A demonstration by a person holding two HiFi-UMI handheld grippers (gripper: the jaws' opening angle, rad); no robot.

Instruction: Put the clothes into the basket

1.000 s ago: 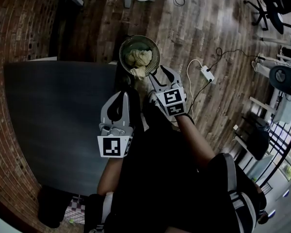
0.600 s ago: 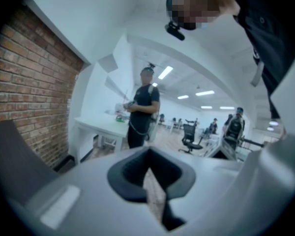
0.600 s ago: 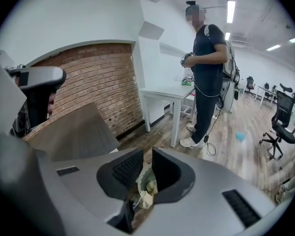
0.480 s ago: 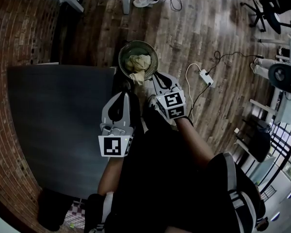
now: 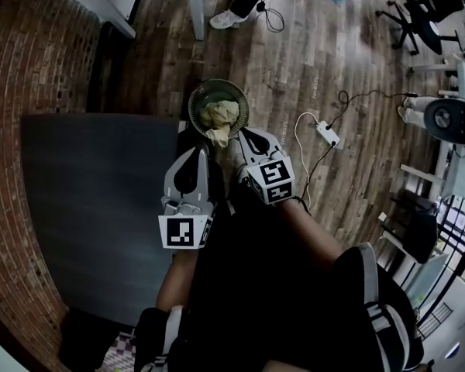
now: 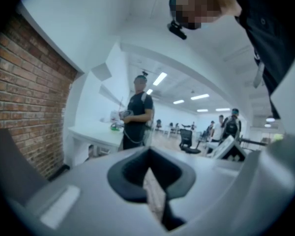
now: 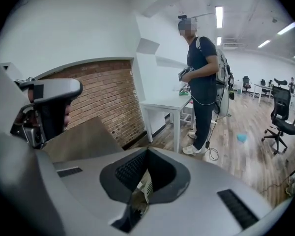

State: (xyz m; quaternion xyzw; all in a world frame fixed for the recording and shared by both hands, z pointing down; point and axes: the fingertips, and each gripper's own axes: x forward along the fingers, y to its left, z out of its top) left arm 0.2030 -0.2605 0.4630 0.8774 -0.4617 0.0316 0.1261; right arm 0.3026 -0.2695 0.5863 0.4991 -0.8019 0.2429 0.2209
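Both claws have been lifted a little. The right gripper (image 7: 147,154) has been shut on nothing, and the left gripper (image 6: 148,151) is shut too. The clothes (image 5: 219,115) are seen in the basket (image 5: 192,103), so the job looks done.

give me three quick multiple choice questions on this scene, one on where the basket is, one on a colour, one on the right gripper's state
1. Where does the basket stand?
A on a shelf
B on the wooden floor by a corner of the grey table
C on an office chair

2. What colour is the cloth in the basket?
A cream
B red
C dark blue

3. How do the jaws of the right gripper stand?
A wide open
B shut on a shirt
C shut, empty

1 B, floorboards show all round it.
2 A, it is pale cream.
3 C, the jaws meet with nothing between.
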